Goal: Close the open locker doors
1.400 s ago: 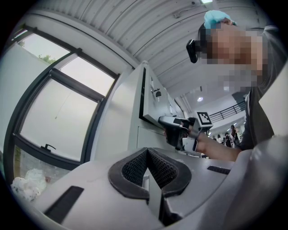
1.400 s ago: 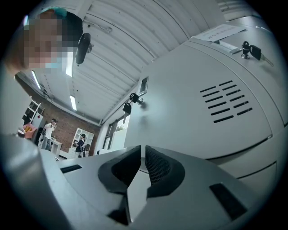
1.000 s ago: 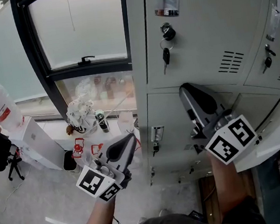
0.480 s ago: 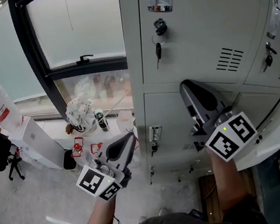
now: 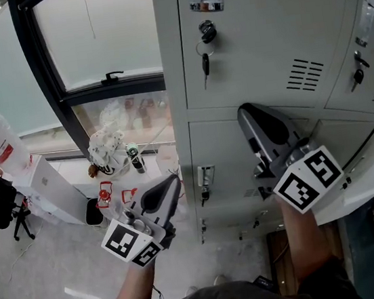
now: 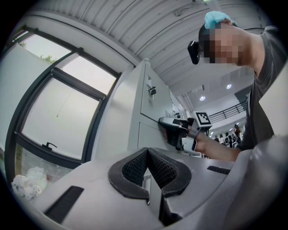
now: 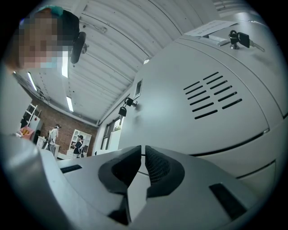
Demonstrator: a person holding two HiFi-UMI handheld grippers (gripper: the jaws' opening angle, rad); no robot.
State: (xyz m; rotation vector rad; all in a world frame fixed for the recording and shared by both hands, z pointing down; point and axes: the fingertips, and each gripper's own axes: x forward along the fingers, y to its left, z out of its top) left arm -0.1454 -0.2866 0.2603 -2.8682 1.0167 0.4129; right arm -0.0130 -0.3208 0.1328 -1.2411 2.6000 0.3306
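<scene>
1. The right claw [image 5: 245, 112] has its pads all but together. Only a thin slit shows between them in the right gripper view [image 7: 143, 150], and nothing is in it.
2. This claw lies along the face of a lower-row door in the grey locker bank [image 5: 194, 151]. Its tip points up the picture and sits just below the seam under the upper door, where a key [image 5: 204, 62] hangs from the lock. Whether the tip presses on the metal or sits just off it cannot be told.
3. The left claw [image 5: 170, 184] is closed, pads meeting at the tips [image 6: 147, 152], and it holds nothing. It hangs in the air left of the locker bank and in front of the window [image 5: 103, 33], touching nothing.
4. The open locker door [image 5: 366, 187] is in the lower row at the right of the head view, just beside the right claw's marker cube [image 5: 307, 181]. It stands out from the bank as a pale slab, with a dark gap along its upper side.
5. The door's long edge runs on a slant from lower left to upper right in the head view. Which side carries the hinges cannot be told.
6. The right gripper view looks along a shut door panel with vent slots [image 7: 211, 96].
</scene>
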